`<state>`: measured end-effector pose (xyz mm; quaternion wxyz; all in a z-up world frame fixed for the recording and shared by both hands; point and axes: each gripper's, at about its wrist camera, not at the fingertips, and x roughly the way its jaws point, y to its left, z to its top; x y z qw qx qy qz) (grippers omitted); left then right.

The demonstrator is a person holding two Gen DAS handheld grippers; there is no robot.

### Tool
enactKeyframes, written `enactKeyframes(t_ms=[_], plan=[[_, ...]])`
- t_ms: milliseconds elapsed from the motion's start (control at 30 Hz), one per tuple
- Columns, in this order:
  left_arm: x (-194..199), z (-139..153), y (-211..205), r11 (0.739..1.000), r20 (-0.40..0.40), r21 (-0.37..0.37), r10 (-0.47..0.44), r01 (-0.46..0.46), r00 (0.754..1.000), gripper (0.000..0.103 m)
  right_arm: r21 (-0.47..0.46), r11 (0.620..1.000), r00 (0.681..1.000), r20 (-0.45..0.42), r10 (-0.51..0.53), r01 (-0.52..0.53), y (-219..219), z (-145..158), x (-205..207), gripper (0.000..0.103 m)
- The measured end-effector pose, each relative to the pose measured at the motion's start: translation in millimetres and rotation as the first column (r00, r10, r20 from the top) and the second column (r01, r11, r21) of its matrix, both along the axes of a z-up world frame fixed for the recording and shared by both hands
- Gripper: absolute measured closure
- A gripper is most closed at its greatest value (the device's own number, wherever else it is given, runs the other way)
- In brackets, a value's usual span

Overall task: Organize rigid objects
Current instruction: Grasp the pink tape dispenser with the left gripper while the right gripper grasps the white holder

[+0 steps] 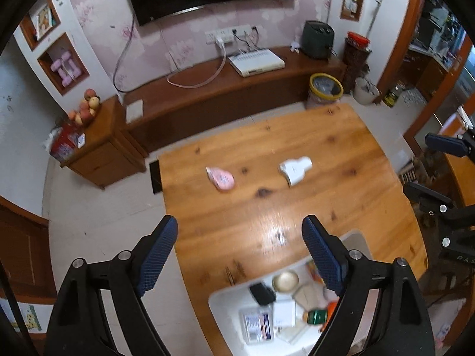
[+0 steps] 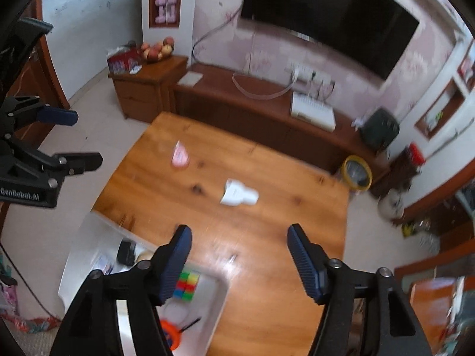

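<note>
On the wooden table (image 1: 297, 136) lie a small pink object (image 1: 221, 178) (image 2: 179, 155) and a white plug-like object (image 1: 295, 170) (image 2: 239, 195), well apart from each other. A white tray (image 1: 218, 298) (image 2: 74, 252) at the table's near edge holds several items, among them a black case (image 1: 261, 293), a gold bowl (image 1: 285, 280) and a colour cube (image 2: 187, 286). My left gripper (image 1: 240, 222) (image 2: 89, 138) hovers high above the table and tray, open and empty. My right gripper (image 2: 240, 230) (image 1: 417, 164) hovers beside it, also open with nothing between its fingers.
Beyond the table runs a low wooden TV cabinet (image 1: 207, 89) carrying a white box (image 1: 256, 62) and a dark appliance (image 1: 317, 40). A yellow-rimmed bin (image 1: 325, 87) stands at the table's far corner. A side cabinet (image 1: 98, 154) bears fruit. Pale floor surrounds the table.
</note>
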<state>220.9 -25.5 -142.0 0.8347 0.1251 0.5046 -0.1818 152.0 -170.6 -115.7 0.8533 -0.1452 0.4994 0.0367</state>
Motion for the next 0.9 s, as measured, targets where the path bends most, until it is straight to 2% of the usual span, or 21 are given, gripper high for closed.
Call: enactKeyframes(t_ms=[167,300,367,500,567,700,767,900], plan=[[41,5,-9,0.997,0.020,0.020,0.077,-0.077,0.997,0.013,-0.016,0.999,0.999,0.034,0.035,-0.034,-2,18,46,0.033],[79,-17,-9,0.986,-0.059,0.012,0.168,-0.168,0.984,0.013,0.023,1.000,1.000,0.013,0.013,-0.013,-9,7,86,0.027],[100,-35,-8,0.975,-0.113,0.005,0.220,-0.220,0.969,0.013,0.054,0.999,1.000,-0.010,-0.005,0.005,-14,-7,106,0.027],[131,-81,-7,0.955,-0.204,0.022,0.295,-0.297,0.933,0.013,0.100,0.994,0.994,-0.100,-0.042,0.052,-24,-51,143,0.027],[145,-111,-8,0.944,-0.245,0.053,0.329,-0.326,0.912,0.013,0.129,0.988,0.986,-0.150,-0.067,0.087,-29,-78,157,0.027],[164,-167,-6,0.918,-0.341,0.094,0.394,-0.386,0.854,0.013,0.216,0.958,0.956,-0.263,-0.127,0.187,-45,-139,179,0.026],[169,-191,-5,0.905,-0.369,0.114,0.422,-0.410,0.828,0.013,0.209,0.955,0.943,-0.302,-0.142,0.211,-47,-163,186,0.023],[177,-224,-11,0.889,-0.398,0.155,0.455,-0.430,0.797,0.013,0.202,0.946,0.922,-0.345,-0.175,0.255,-51,-203,196,0.023]])
